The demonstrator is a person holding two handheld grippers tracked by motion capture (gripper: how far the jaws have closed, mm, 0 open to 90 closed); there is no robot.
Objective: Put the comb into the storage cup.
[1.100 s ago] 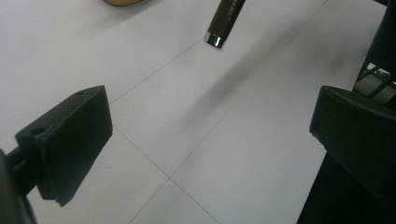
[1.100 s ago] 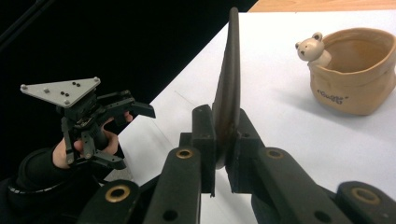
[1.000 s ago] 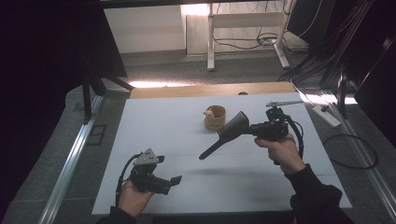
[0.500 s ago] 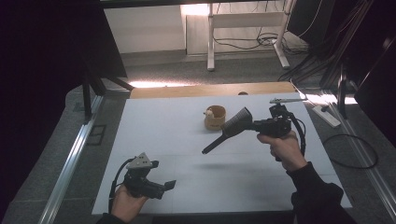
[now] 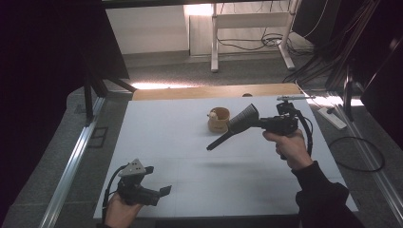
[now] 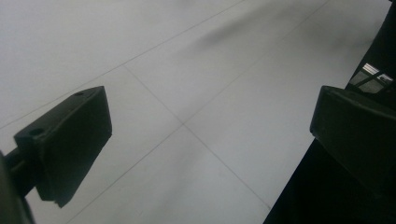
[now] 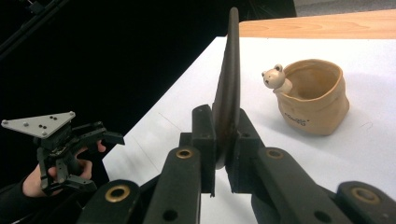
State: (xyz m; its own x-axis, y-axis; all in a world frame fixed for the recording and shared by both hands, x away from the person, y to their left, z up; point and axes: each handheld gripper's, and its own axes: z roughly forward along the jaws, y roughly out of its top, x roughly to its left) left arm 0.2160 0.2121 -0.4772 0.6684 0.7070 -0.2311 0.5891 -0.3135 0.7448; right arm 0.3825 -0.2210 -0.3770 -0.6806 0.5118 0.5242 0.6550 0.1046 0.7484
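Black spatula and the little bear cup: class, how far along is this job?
Done: the right gripper is shut on the black spatula, lifted off the white table. In hand: it hangs beside the bear cup. Left: nothing is in the cup; the left gripper is open, holding nothing.

1. The room is dim; bright light enters from the far floor strip (image 5: 199,9).
2. The white table (image 5: 166,137) reflects light softly, and a blurred shadow (image 5: 237,165) lies on it.
3. Both gripper views have black, underexposed edges.
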